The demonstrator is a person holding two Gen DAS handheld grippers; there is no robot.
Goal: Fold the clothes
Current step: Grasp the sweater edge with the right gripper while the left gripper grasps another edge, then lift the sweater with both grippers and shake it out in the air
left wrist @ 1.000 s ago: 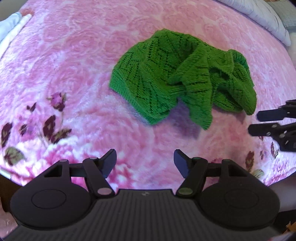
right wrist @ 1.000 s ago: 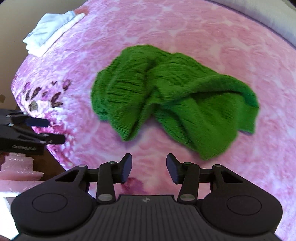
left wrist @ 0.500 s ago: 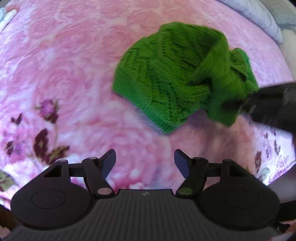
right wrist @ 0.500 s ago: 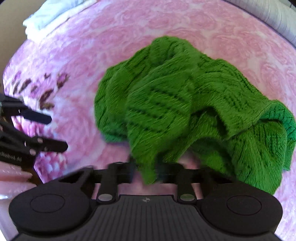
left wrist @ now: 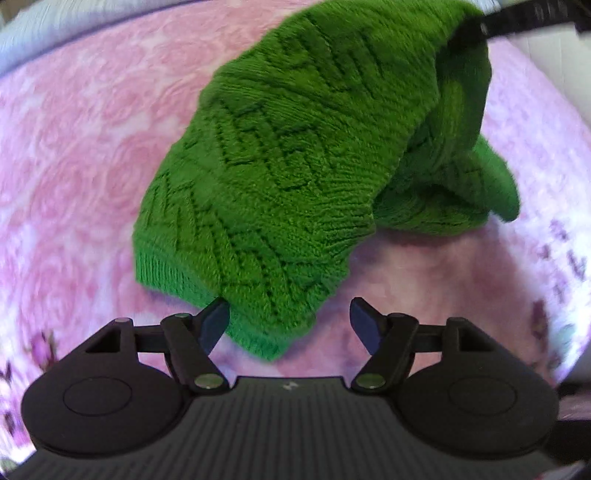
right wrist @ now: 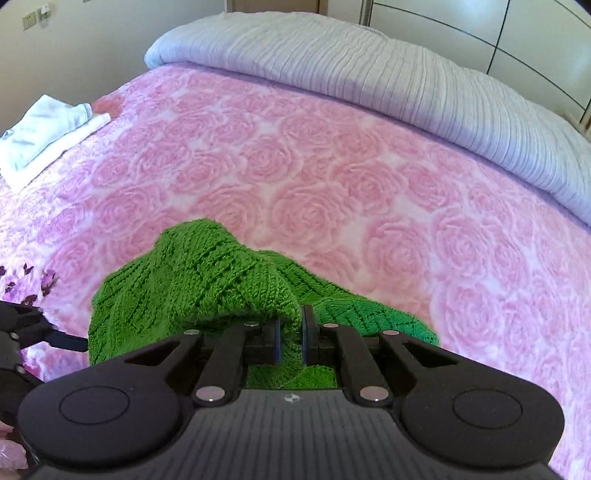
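Observation:
A green knitted sweater (left wrist: 295, 155) is lifted at one end off the pink rose bedspread (left wrist: 74, 129). My right gripper (right wrist: 290, 341) is shut on a fold of the green sweater (right wrist: 207, 280) and holds it up; in the left wrist view it shows as a dark blurred shape (left wrist: 517, 18) at the top right. My left gripper (left wrist: 288, 321) is open, low over the bed. The sweater's ribbed hem hangs between its fingertips, touching the left one (left wrist: 214, 321). The far end of the sweater still rests on the bed.
A folded white cloth (right wrist: 40, 136) lies at the bed's far left edge. A lilac ribbed cover (right wrist: 369, 66) runs across the head of the bed. Beige wall and cupboard doors (right wrist: 498, 33) stand behind. The left gripper (right wrist: 22, 332) shows at the left edge.
My right gripper has shut on the sweater and raised it off the bed. My left gripper has come close, so the hem now hangs between its open fingers.

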